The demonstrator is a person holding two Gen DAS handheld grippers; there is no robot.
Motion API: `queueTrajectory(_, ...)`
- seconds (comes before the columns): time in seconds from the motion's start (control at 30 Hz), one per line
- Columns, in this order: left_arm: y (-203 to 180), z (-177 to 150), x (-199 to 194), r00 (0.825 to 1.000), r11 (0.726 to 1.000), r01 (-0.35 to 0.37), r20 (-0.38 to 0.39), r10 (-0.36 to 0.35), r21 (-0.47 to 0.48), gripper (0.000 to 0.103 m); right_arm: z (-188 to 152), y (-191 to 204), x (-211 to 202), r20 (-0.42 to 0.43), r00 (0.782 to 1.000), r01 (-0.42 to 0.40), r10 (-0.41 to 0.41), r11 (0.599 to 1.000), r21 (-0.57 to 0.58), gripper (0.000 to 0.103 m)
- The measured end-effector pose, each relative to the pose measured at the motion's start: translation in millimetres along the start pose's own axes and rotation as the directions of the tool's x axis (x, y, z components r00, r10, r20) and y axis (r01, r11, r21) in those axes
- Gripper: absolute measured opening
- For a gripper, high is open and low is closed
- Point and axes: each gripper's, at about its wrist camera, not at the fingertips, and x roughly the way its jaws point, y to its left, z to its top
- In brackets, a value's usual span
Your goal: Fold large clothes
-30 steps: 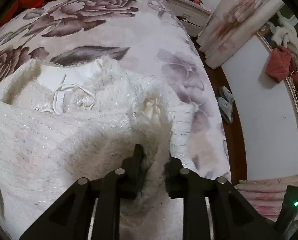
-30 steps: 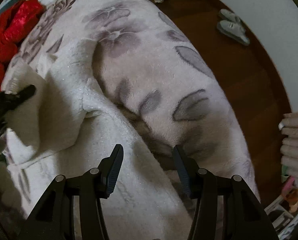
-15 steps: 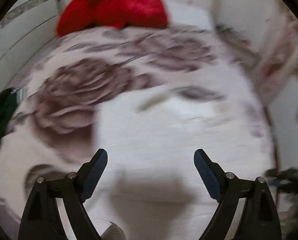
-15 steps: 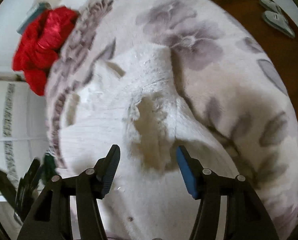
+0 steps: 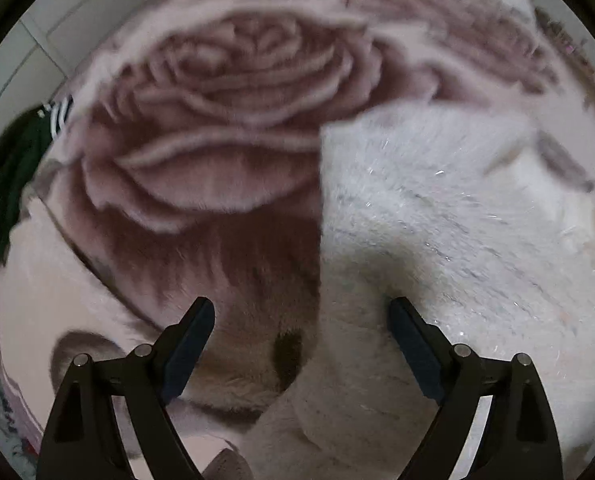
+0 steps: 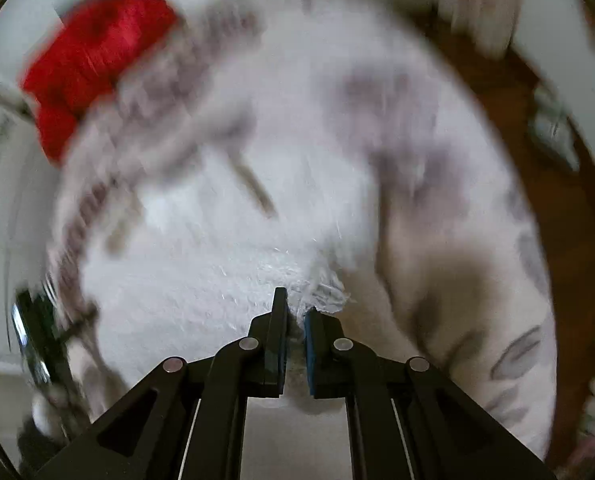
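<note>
White fluffy garment on the rose-print bedspread; right gripper pinching it, left gripper spread.

The white garment [image 5: 449, 216] lies on the bedspread [image 5: 225, 120], covering its right part in the left wrist view. The right gripper [image 6: 296, 312] has just closed, a fold of the garment caught between its pads. The left gripper [image 5: 301, 320] stands wide, straddling the garment's left edge without gripping it. A red cloth [image 6: 93, 56] sits at the bed's far end; the right view is blurred.
</note>
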Motion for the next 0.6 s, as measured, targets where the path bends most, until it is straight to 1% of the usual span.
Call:
queueTrajectory(0.03,0.8,-0.1,-2.6,1.0,1.0,0.006,0.001,-0.006,0.0,0.09,1.7,-3.1,5.6,-0.043,0.999,0.006,-0.005,1.0,0.02,0.01)
queueTrajectory(0.07,-1.4,0.0,-12.0,1.0,1.0,-0.004,0.02,0.004,0.023,0.09,4.6,-2.8,3.7,-0.065,0.998,0.004,-0.002,1.0,0.028,0.013)
queueTrajectory(0.1,-4.0,-0.2,-19.9,0.999,0.999,-0.017,0.036,0.015,0.046,0.09,8.5,3.1,-11.1,-0.032,0.999,0.006,-0.005,1.0,0.007,0.016)
queueTrajectory(0.13,-7.4,0.5,-33.7,0.997,0.996,-0.04,0.068,0.035,0.077,0.09,12.6,11.9,-32.8,0.034,0.999,0.025,-0.024,1.0,-0.016,0.022)
queueTrajectory(0.17,-8.7,1.3,-40.7,0.995,0.995,-0.049,0.089,0.042,0.088,0.09,16.4,21.5,-52.9,0.099,0.994,0.041,-0.038,0.999,-0.028,0.027)
queueTrajectory(0.2,-11.5,3.5,-49.1,0.991,0.992,-0.07,0.122,0.057,0.103,0.09,19.9,30.4,-66.2,0.143,0.989,0.035,-0.029,0.999,-0.039,0.037)
queueTrajectory(0.23,-15.7,7.6,-55.1,0.984,0.987,-0.1,0.159,0.08,0.124,0.09,26.7,45.4,-78.7,0.182,0.983,-0.012,0.023,0.998,-0.058,0.044)
queueTrajectory(0.27,-22.9,12.7,-57.0,0.972,0.976,-0.155,0.201,0.123,0.152,0.09,32.3,55.1,-81.2,0.183,0.981,-0.05,0.062,0.996,-0.069,0.046)
queueTrajectory(0.3,-26.0,16.7,-54.4,0.964,0.967,-0.191,0.218,0.152,0.168,0.09,44.3,73.8,-74.1,0.143,0.981,-0.121,0.133,0.989,-0.086,0.047)
queueTrajectory(0.33,-34.5,21.5,-46.0,0.946,0.944,-0.262,0.243,0.212,0.198,0.09,54.9,87.4,-62.9,0.102,0.978,-0.171,0.18,0.981,-0.092,0.047)
queueTrajectory(0.37,-39.3,25.3,-36.1,0.932,0.925,-0.311,0.257,0.254,0.217,0.09,66.3,103.7,-45.3,0.046,0.97,-0.233,0.238,0.968,-0.093,0.047)
queueTrajectory(0.4,-43.9,27.7,-26.0,0.922,0.906,-0.35,0.262,0.286,0.24,0.09,82.3,126.0,-15.3,-0.027,0.96,-0.281,0.279,0.956,-0.089,0.047)
queueTrajectory(0.43,-47.6,29.2,-16.1,0.914,0.889,-0.376,0.264,0.309,0.26,0.09,89.7,137.9,1.8,-0.057,0.958,-0.285,0.28,0.954,-0.089,0.047)
queueTrajectory(0.47,-50.8,30.1,-9.7,0.909,0.877,-0.392,0.264,0.323,0.276,0.09,102.8,156.1,34.1,-0.113,0.953,-0.292,0.282,0.953,-0.08,0.047)
queueTrajectory(0.57,-48.7,31.3,-7.9,0.902,0.872,-0.403,0.283,0.327,0.278,0.09,118.6,187.4,95.5,-0.206,0.948,-0.267,0.244,0.959,-0.094,0.047)
queueTrajectory(0.6,-47.5,30.8,-8.8,0.901,0.873,-0.402,0.288,0.323,0.277,0.09,121.2,197.5,118.4,-0.245,0.941,-0.262,0.233,0.961,-0.092,0.047)
